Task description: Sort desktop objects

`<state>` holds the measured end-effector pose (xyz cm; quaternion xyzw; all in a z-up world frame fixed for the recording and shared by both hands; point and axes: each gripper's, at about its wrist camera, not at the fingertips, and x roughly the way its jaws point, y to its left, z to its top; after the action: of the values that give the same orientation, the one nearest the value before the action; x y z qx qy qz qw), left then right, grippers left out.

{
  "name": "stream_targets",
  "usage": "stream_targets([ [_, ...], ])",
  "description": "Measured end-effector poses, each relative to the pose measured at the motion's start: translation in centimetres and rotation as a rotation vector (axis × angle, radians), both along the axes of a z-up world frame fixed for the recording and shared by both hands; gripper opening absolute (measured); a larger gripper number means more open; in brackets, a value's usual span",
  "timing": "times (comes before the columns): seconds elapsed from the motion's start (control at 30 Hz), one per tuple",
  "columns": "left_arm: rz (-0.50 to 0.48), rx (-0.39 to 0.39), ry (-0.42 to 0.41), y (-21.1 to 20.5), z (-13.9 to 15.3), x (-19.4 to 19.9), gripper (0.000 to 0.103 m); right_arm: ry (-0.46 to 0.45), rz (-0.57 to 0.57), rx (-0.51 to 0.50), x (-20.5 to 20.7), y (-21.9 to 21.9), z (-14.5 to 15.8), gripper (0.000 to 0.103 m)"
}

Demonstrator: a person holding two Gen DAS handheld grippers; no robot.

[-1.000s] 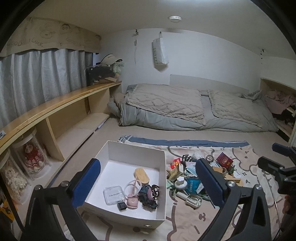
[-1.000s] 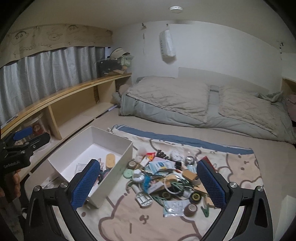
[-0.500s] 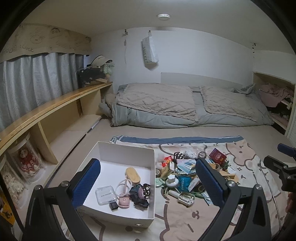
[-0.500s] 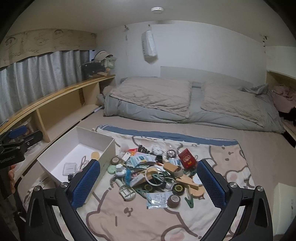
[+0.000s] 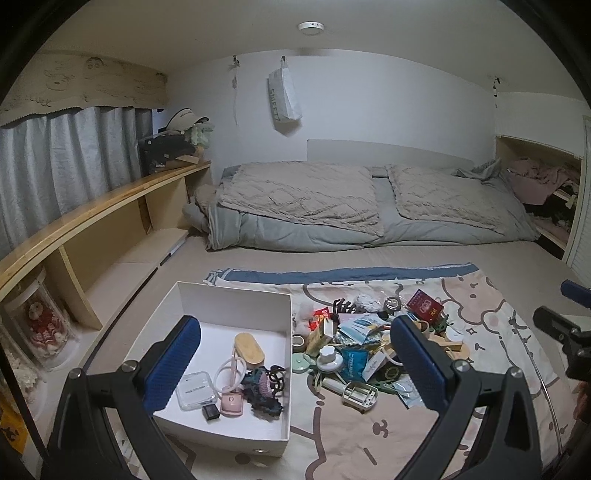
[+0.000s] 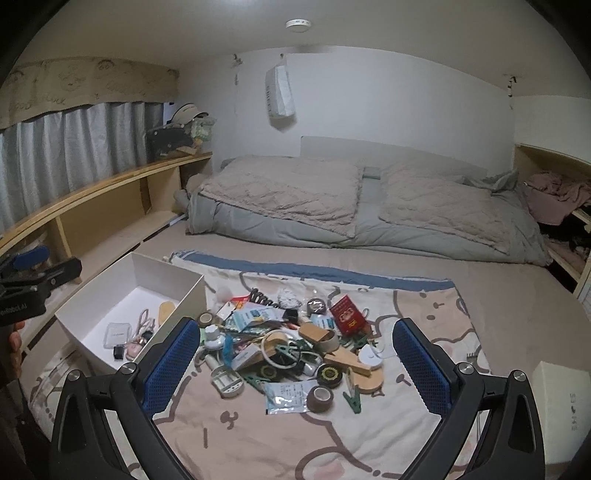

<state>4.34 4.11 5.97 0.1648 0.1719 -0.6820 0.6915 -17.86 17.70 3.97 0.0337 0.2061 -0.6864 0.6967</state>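
Left tool (image 5: 295,358): jaws wide apart, empty, over white box (image 5: 236,295).
Right tool (image 6: 295,354): spread wide, empty.
Clutter pile (image 6: 284,343): at box's 3 o'clock.

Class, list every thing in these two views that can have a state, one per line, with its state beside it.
left gripper: open, holding nothing
right gripper: open, holding nothing
white box: open-topped, partly filled with small items
pile of small items: heaped loose on the patterned cloth, unsorted
grey curtain: drawn shut
ceiling lamp: cannot tell whether lit
quilt: spread over the bed
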Motion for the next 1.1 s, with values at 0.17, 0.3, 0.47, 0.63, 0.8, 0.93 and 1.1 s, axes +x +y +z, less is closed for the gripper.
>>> stream_targets([
  [0.17, -0.004, 0.009, 0.021, -0.9, -0.3, -0.4, 0.103, -0.01, -0.012, 0.0, -1.0, -0.4, 0.1, 0.103],
  [0.3, -0.008, 0.013, 0.033, -1.6, -0.4, -0.8, 0.103, -0.017, -0.026, -0.001, -1.8, -0.7, 0.2, 0.103],
  [0.47, -0.022, 0.006, 0.041, -2.1, -0.5, -1.6, 0.103, -0.015, -0.034, 0.0, -2.6, -0.9, 0.3, 0.103],
  [0.63, -0.033, 0.017, 0.045, -2.9, -0.9, -2.3, 0.103, -0.008, -0.033, 0.004, -3.1, -1.0, 0.3, 0.103],
  [0.8, -0.038, 0.036, 0.062, -4.0, -1.2, -2.8, 0.103, 0.001, -0.038, 0.007, -3.4, -1.2, 0.2, 0.103],
  [0.93, -0.04, 0.04, 0.064, -4.6, -1.4, -3.2, 0.103, 0.003, -0.042, 0.018, -4.0, -1.7, 0.2, 0.103],
  [1.1, -0.038, 0.03, 0.044, -5.5, -1.5, -3.7, 0.103, -0.003, -0.06, 0.026, -4.9, -2.5, 0.1, 0.103],
])
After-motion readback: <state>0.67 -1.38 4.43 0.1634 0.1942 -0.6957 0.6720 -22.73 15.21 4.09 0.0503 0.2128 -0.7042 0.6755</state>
